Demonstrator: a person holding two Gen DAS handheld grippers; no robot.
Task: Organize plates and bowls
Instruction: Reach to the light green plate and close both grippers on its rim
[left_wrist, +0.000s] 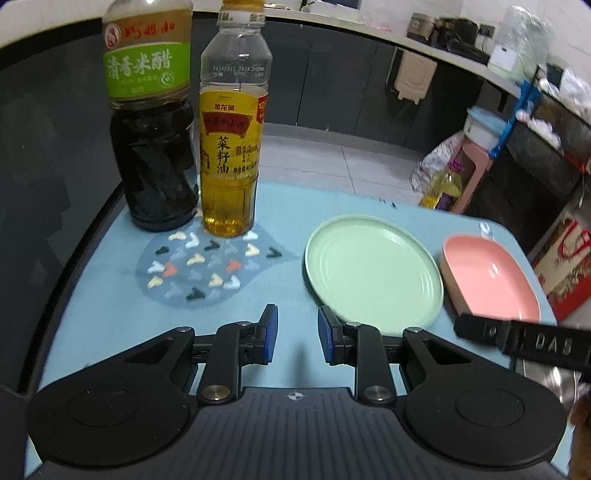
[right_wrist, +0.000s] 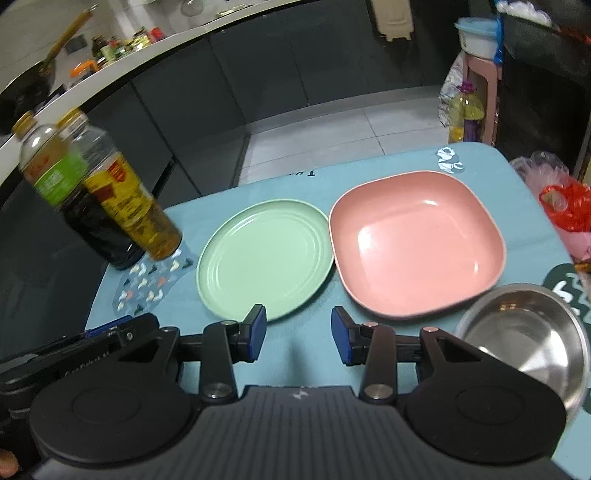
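A: Where are our plates?
B: The green plate (right_wrist: 264, 258) and pink plate (right_wrist: 417, 243) lie side by side on the blue cloth (left_wrist: 110, 295), rims almost touching. The steel bowl (right_wrist: 524, 343) sits just right of the pink one.

A: And our grippers?
B: Our left gripper (left_wrist: 297, 336) hangs over bare cloth near the green plate's edge, fingers slightly apart, pinching nothing. Our right gripper (right_wrist: 298, 338) has fingers spread wider, also empty.

A: Anything else?
B: Two bottles (left_wrist: 192, 122) stand by a patterned mat (left_wrist: 201, 267).
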